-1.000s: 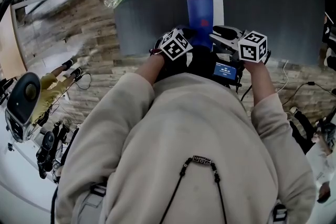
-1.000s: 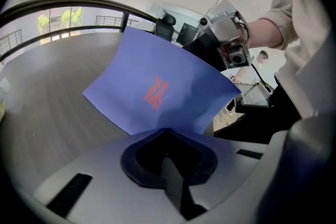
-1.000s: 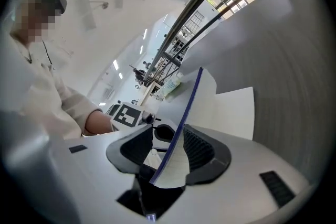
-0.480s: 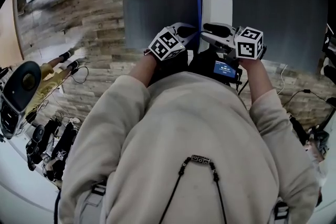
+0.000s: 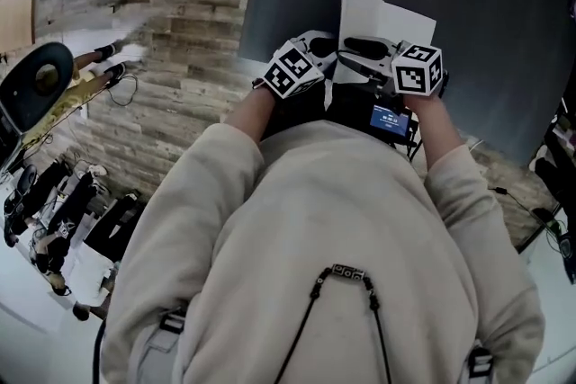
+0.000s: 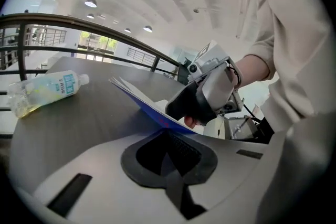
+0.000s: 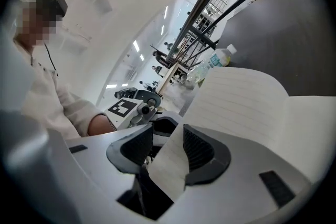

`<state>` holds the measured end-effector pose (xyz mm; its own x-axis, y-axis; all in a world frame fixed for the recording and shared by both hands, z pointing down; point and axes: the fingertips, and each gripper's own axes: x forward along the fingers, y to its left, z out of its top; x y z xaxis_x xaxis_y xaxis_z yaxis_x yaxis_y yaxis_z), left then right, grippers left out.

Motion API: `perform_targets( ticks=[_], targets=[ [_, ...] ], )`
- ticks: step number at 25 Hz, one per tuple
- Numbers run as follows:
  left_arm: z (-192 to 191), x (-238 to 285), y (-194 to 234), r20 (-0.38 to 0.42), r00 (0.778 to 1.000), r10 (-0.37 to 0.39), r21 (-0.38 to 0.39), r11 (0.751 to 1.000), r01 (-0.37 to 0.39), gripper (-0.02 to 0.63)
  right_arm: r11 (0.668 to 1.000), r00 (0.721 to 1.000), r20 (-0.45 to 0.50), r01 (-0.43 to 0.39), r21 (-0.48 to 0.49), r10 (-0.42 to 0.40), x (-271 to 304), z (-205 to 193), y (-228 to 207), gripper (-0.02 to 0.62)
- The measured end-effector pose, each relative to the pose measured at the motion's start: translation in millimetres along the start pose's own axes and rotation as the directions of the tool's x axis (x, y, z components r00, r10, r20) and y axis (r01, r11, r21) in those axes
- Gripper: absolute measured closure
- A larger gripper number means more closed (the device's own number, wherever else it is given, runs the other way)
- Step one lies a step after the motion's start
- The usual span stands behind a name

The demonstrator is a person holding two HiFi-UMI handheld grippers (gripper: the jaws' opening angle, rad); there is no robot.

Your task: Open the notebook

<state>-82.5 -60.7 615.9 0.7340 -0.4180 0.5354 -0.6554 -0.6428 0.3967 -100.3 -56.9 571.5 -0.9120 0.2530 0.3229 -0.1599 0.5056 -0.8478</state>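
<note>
We are working notebook (image 5: 385, 21) on counter (image 5: 504, 40), just ahead of both tongs, spine running away from us. Left tongs (image 6: 169, 134) pinching blue cover (image 6: 142, 103). Right tongs (image 7: 169, 152) narrow, gripping lined page (image 7: 247, 107). Spreading apart likely next.

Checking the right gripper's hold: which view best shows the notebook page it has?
The right gripper view: the lined page runs straight between the jaws of the right gripper. The head view shows only its white face from above; the left gripper view shows just the blue cover and page edges.
</note>
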Motion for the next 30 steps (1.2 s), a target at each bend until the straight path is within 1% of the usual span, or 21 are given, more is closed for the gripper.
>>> perform_targets(
  ticks=[3, 6, 9, 10, 12, 14, 15, 16, 18, 19, 22, 23, 25, 28, 30],
  targets=[
    [-2.9, -23.0, 9.4, 0.018, 0.999, 0.035, -0.032, 0.999, -0.035, 0.6, 1.0, 0.999, -0.051, -0.005, -0.024, 0.004, 18.1, 7.8, 5.8, 0.403],
    [-12.2, -40.0, 8.1, 0.029, 0.997, 0.066, -0.056, 0.996, -0.064, 0.6, 0.999, 0.995, -0.101, -0.008, -0.031, 0.005, 33.4, -1.0, 9.6, 0.403],
    [-29.2, -51.3, 17.2, 0.008, 0.991, 0.134, -0.088, 0.987, -0.133, 0.6, 0.999, 0.988, -0.15, 0.022, -0.036, -0.027, 45.9, -9.5, 0.4, 0.403],
    [-33.1, -56.5, 22.2, 0.007, 0.986, 0.164, -0.111, 0.98, -0.162, 0.6, 0.998, 0.984, -0.171, 0.045, -0.046, -0.052, 49.7, -12.5, -5.3, 0.403],
    [-37.9, -70.6, 28.5, 0.03, 0.978, 0.208, -0.194, 0.961, -0.198, 0.6, 0.993, 0.969, -0.224, 0.092, -0.076, -0.107, 57.7, -22.4, -16.6, 0.403],
    [-45.3, -84.6, 28.2, 0.048, 0.976, 0.214, -0.28, 0.94, -0.192, 0.6, 0.987, 0.95, -0.276, 0.123, -0.1, -0.147, 66.2, -33.1, -25.3, 0.403],
    [-50.8, -89.9, 28.0, 0.046, 0.976, 0.211, -0.306, 0.933, -0.188, 0.6, 0.985, 0.942, -0.295, 0.138, -0.104, -0.163, 70.3, -36.5, -30.0, 0.409],
    [-56.6, -93.9, 29.1, 0.035, 0.976, 0.213, -0.317, 0.929, -0.191, 0.6, 0.982, 0.934, -0.308, 0.154, -0.105, -0.18, 74.0, -37.8, -35.5, 0.437],
    [-65.9, -100.1, 32.7, 0.012, 0.973, 0.23, -0.326, 0.921, -0.214, 0.6, 0.977, 0.921, -0.327, 0.19, -0.098, -0.212, 79.5, -38.6, -46.3, 0.545],
    [-68.7, -103.1, 33.9, 0.01, 0.97, 0.243, -0.335, 0.915, -0.226, 0.6, 0.974, 0.914, -0.338, 0.204, -0.094, -0.224, 81.0, -40.3, -50.5, 0.572],
    [-66.2, -110.2, 36.8, 0.034, 0.959, 0.281, -0.37, 0.895, -0.249, 0.6, 0.967, 0.892, -0.374, 0.222, -0.125, -0.253, 78.5, -44.1, -58.0, 0.577],
    [-61.8, -110.8, 37.5, 0.045, 0.957, 0.286, -0.377, 0.892, -0.249, 0.6, 0.965, 0.892, -0.371, 0.22, -0.14, -0.257, 75.9, -41.1, -57.1, 0.578],
    [-47.5, -108.8, 37.9, 0.067, 0.958, 0.28, -0.375, 0.897, -0.236, 0.6, 0.965, 0.905, -0.339, 0.218, -0.146, -0.256, 67.2, -28.5, -51.6, 0.578],
    [-15.1, -101.3, 34.2, 0.097, 0.962, 0.255, -0.333, 0.919, -0.21, 0.6, 0.963, 0.928, -0.267, 0.229, -0.143, -0.26, 42.1, -6.4, -41.8, 0.578],
    [13.8, -97.6, 32.1, 0.12, 0.964, 0.239, -0.292, 0.936, -0.196, 0.6, 0.956, 0.941, -0.2, 0.245, -0.159, -0.274, 19.1, 14.3, -33.0, 0.578]
  ],
)
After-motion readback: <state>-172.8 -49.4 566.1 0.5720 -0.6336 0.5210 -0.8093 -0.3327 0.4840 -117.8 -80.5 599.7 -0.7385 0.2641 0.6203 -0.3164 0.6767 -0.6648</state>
